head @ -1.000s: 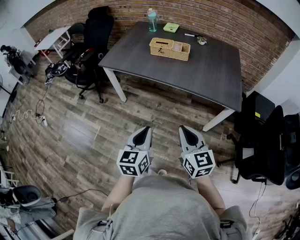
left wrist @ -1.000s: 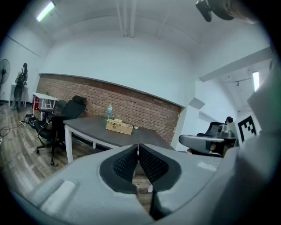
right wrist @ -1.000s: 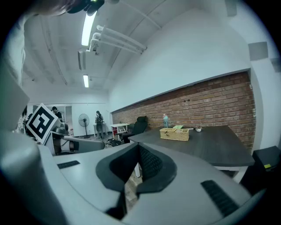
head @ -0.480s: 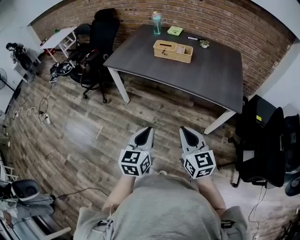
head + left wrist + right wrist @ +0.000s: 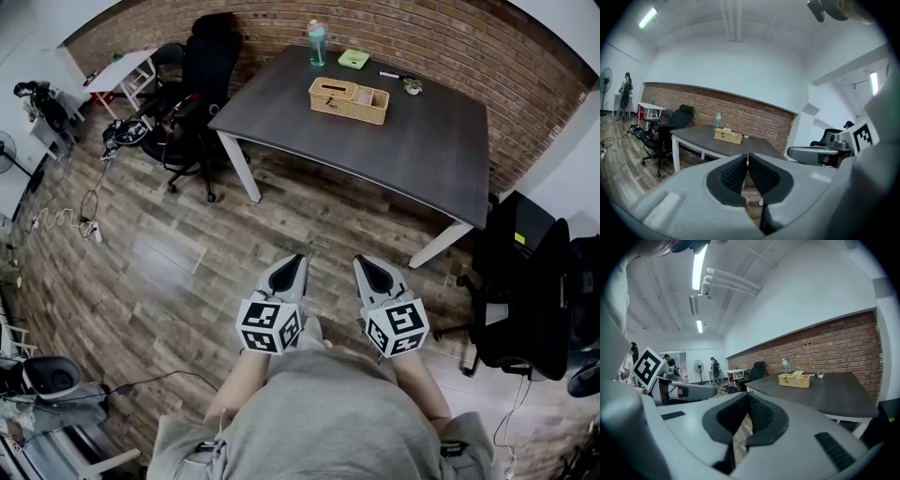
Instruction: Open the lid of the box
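A woven wicker box point(image 5: 349, 99) with a lid sits on the far side of a dark grey table point(image 5: 412, 150). The same box point(image 5: 727, 136) is small and distant in the left gripper view, and the box point(image 5: 793, 379) also shows far off in the right gripper view. My left gripper point(image 5: 292, 263) and right gripper point(image 5: 364, 264) are held side by side close to my body, over the wooden floor, well short of the table. Both are shut with nothing between their jaws.
On the table stand a bottle point(image 5: 317, 43), a green pad point(image 5: 353, 58) and small items point(image 5: 408, 85). Black office chairs point(image 5: 192, 84) stand left of the table, more chairs point(image 5: 539, 281) at the right. A small white table point(image 5: 122, 70) and floor cables point(image 5: 66, 220) lie to the left.
The view has shifted slightly, so the table and box sit a little further right and higher. The grippers stay shut in front of my body.
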{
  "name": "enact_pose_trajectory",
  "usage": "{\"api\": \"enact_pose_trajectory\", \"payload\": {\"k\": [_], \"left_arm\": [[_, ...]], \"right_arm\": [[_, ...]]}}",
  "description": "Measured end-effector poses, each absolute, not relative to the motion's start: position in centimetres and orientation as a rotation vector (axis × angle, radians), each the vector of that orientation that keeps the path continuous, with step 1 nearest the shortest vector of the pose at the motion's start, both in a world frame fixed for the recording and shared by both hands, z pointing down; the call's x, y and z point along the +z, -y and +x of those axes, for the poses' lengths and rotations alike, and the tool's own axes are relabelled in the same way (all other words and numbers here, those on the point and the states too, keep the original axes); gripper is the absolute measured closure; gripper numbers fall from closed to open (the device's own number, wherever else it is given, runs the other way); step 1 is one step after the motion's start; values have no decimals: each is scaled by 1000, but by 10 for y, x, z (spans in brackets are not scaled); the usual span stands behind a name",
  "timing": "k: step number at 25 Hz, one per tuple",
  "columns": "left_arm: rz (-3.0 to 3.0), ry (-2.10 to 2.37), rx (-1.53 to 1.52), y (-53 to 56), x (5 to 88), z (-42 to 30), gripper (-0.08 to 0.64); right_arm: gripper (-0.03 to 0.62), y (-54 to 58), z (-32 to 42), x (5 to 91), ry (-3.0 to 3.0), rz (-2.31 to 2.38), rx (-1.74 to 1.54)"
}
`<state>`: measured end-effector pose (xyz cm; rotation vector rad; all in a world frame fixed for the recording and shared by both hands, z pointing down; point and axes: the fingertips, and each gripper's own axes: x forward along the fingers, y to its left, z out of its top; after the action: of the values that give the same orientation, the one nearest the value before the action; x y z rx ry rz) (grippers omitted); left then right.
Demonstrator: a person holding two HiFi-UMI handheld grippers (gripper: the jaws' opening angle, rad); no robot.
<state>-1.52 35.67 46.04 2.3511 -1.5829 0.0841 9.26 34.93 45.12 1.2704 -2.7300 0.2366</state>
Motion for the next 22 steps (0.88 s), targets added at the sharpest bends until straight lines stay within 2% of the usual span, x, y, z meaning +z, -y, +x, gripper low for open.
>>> {"api": "enact_pose_trajectory", "payload": {"k": [13, 18, 22], "left_arm": [[2352, 1545, 84, -313, 466, -14, 534], [2367, 1532, 91, -281, 467, -20, 529], [2390, 1515, 105, -249, 468, -26, 499]], "right_arm": [[583, -301, 106, 455, 2699, 1343, 276], [555, -269, 100, 457, 2689, 1355, 285], [532, -237, 92, 459, 2682, 1365, 289]]}}
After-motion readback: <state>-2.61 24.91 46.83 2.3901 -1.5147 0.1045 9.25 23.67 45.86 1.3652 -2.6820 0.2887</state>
